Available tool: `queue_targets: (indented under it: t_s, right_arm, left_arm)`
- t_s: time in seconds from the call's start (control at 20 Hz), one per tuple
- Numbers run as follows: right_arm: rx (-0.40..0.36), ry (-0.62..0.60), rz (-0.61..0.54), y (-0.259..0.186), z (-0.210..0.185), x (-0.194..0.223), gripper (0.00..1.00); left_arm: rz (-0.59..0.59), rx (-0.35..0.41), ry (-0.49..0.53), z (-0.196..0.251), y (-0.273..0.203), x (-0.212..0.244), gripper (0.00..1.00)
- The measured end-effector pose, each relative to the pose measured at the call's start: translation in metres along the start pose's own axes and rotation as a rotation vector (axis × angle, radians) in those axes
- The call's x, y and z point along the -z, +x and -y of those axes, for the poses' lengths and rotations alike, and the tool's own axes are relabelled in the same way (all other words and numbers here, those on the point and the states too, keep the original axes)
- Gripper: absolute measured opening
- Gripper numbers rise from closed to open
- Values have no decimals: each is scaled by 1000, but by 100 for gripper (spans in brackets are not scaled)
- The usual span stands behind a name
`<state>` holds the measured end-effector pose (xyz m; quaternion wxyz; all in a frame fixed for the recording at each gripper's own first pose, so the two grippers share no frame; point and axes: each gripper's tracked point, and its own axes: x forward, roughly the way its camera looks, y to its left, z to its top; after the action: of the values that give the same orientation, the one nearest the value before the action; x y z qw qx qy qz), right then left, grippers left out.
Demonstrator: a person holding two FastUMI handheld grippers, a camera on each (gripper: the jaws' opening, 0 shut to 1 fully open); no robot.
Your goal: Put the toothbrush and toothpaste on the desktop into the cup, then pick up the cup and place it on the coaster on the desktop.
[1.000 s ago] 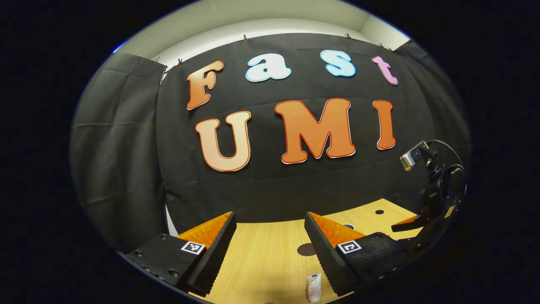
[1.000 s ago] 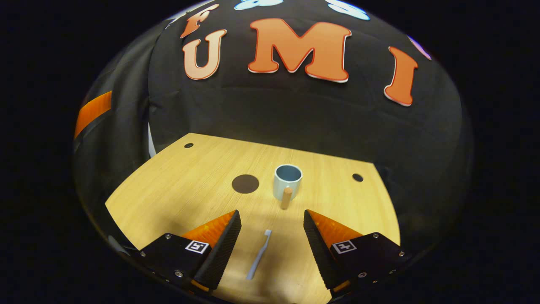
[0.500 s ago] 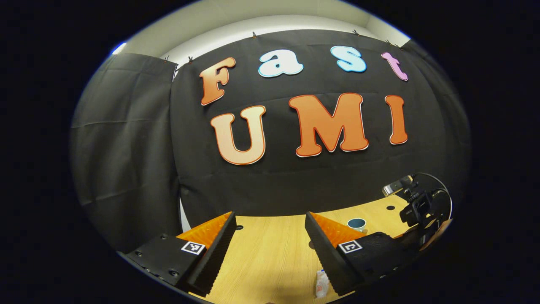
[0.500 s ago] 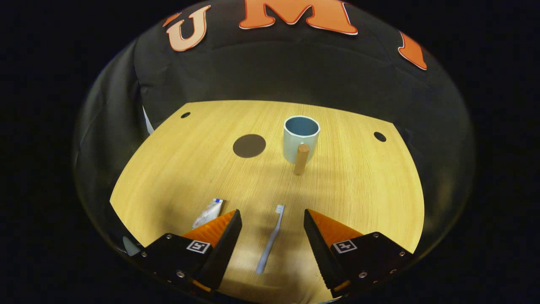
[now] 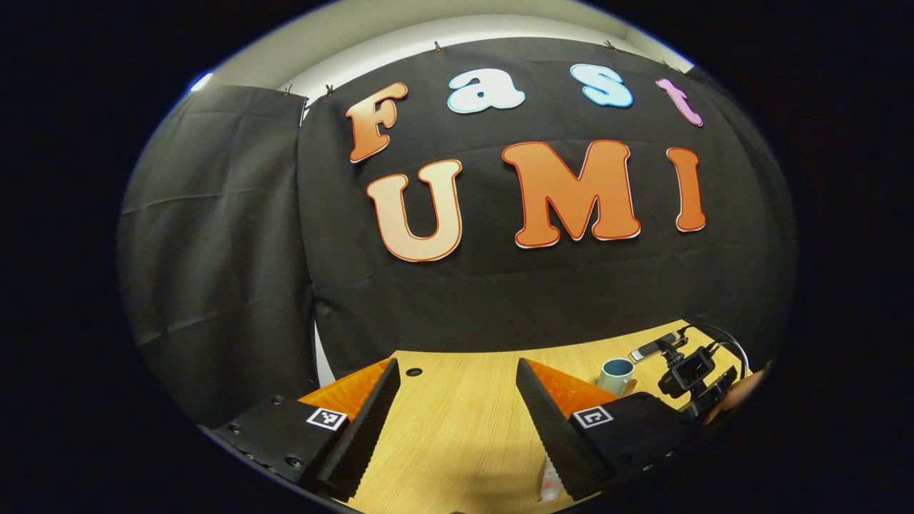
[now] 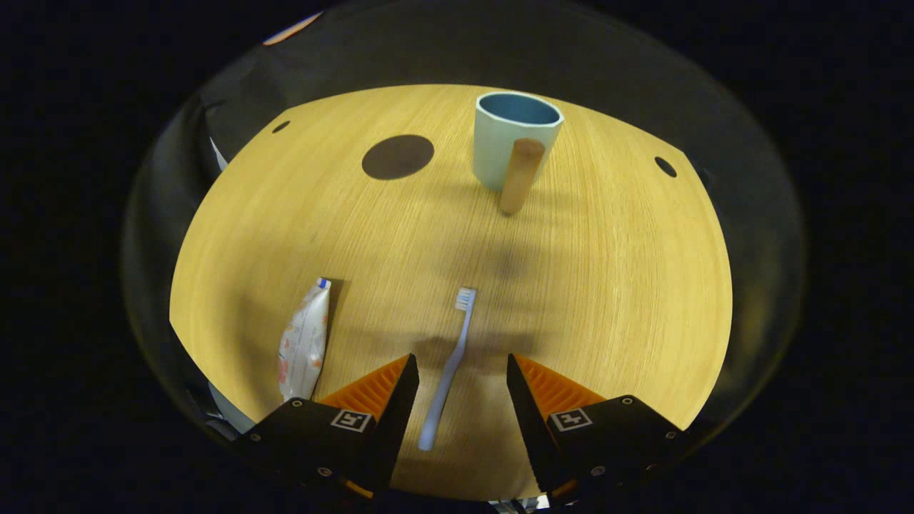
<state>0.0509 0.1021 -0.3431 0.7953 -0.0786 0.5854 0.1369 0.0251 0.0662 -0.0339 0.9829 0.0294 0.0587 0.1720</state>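
In the right gripper view, the right claw (image 6: 457, 396) is hanging over the near part of the wooden worktop (image 6: 614, 285) with its fingers spread apart, gripping nothing. The toothbrush (image 6: 450, 364) is lying flat on the worktop in the gap between those fingers, touching neither, its bristled head pointing away toward the cup (image 6: 508, 139). The toothpaste tube (image 6: 303, 343) is lying flat to the left of the toothbrush, apart from it, with its lower end just beside the left finger (image 6: 375, 400). The pale blue cup is standing upright on the far part of the worktop, its wooden handle (image 6: 520, 175) facing the camera and its inside holding nothing. The round dark coaster (image 6: 398, 156) is lying just left of the cup, not touching it, with nothing on it.

In the left gripper view, the left claw (image 5: 457, 410) is hovering above the worktop (image 5: 457, 442) with its fingers spread wide, holding nothing. The cup (image 5: 615, 374) is showing at the right beyond the right-hand finger, and past it the other gripper's body (image 5: 689, 371) is sitting with a cable looping from it. A small piece of the toothpaste tube (image 5: 547, 484) is peeking out at the bottom beside that finger.
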Motion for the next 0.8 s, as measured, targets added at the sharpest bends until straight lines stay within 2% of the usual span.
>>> queue_targets:
  t_s: [0.15,0.2,0.35,0.45,0.7,0.8]
  right_arm:
    - [-7,3,-68,13,-6,7,71]
    - [-3,8,-81,17,-7,6,73]
    - [8,34,-128,24,-5,7,60]
    - [22,41,-150,28,-3,9,48]
    - [22,71,-159,28,-2,4,18]
    - [-3,92,-142,28,-3,1,11]
  left_arm:
    - [-31,-1,9,0,-1,10,99]
    - [-40,-2,14,0,-2,12,98]
    - [-82,-13,35,-3,-3,25,99]
    - [-99,-16,32,-1,-7,31,98]
    - [-133,-30,11,-2,-10,39,98]
    - [-158,-25,-4,1,-9,45,98]
